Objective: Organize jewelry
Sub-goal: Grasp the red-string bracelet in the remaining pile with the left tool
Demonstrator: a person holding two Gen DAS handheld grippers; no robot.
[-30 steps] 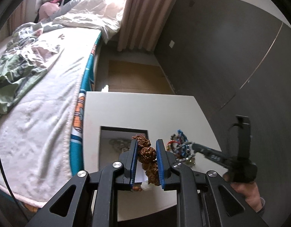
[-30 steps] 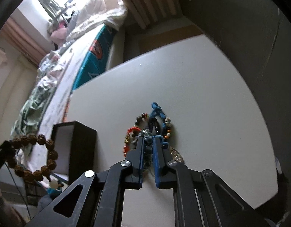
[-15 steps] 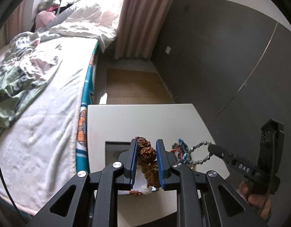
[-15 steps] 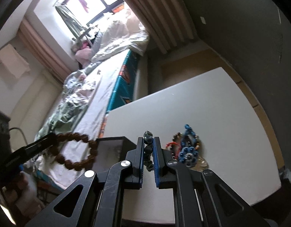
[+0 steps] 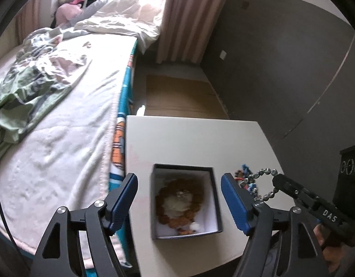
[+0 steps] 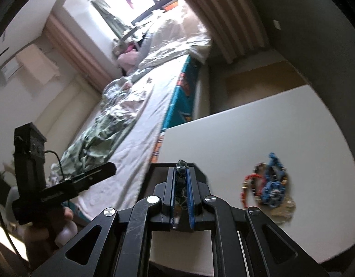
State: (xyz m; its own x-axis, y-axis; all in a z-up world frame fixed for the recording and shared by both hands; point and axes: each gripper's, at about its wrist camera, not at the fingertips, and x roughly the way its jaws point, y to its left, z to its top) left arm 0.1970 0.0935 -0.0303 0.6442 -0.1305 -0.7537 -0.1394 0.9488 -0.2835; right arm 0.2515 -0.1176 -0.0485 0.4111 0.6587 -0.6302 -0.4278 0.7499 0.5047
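Left gripper [image 5: 179,204] gapes over the brown bracelet [image 5: 180,204] (boxed); right gripper [image 6: 181,190] pinches a bead chain [image 6: 181,180].

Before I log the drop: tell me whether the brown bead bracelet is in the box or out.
In. The brown bead bracelet lies on the white lining inside the open black box, below the left tongs, whose jaws have just opened, nothing between them.
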